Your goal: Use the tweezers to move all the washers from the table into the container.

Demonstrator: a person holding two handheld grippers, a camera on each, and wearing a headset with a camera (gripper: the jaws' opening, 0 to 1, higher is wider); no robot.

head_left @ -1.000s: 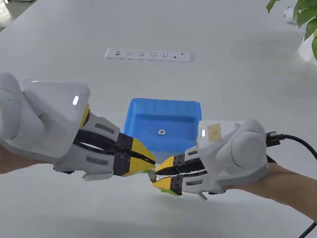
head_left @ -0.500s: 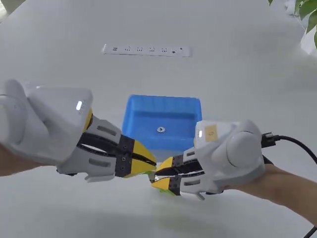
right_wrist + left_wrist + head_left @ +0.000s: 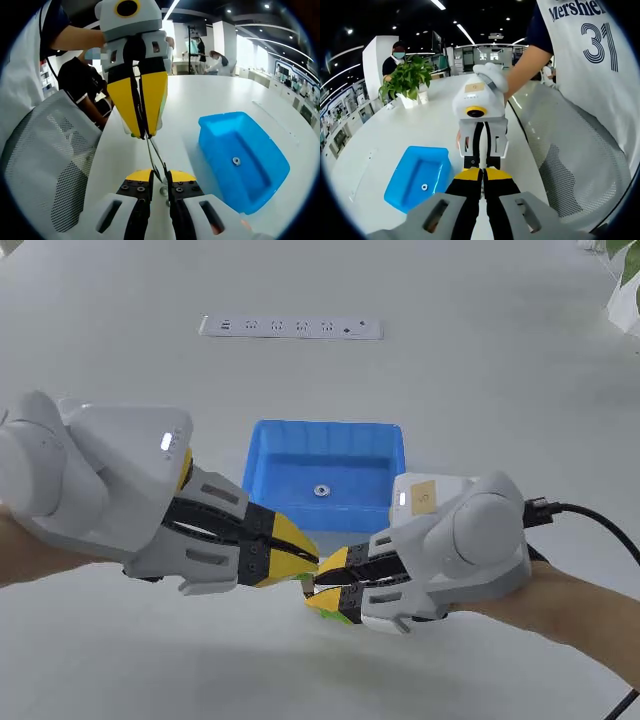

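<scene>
Blue container (image 3: 262,440) sits mid-frame in my head view, one washer (image 3: 322,490) inside. Right gripper view gives me the thin tweezers (image 3: 154,152), pinched in the left gripper (image 3: 145,132) up top. Their tips reach between the jaws of the right gripper (image 3: 160,182); can't tell if those squeeze.

on my feed i see a broad white table (image 3: 480,360) with a white power strip (image 3: 290,328) lying flat near its far side. a potted plant (image 3: 406,80) stands at one end of the table, with a white pillar (image 3: 375,65) behind it. a grey mesh chair (image 3: 570,155) sits just beside the table. the ceiling is dark, lit by long light strips (image 3: 465,34) and small spots.
</scene>
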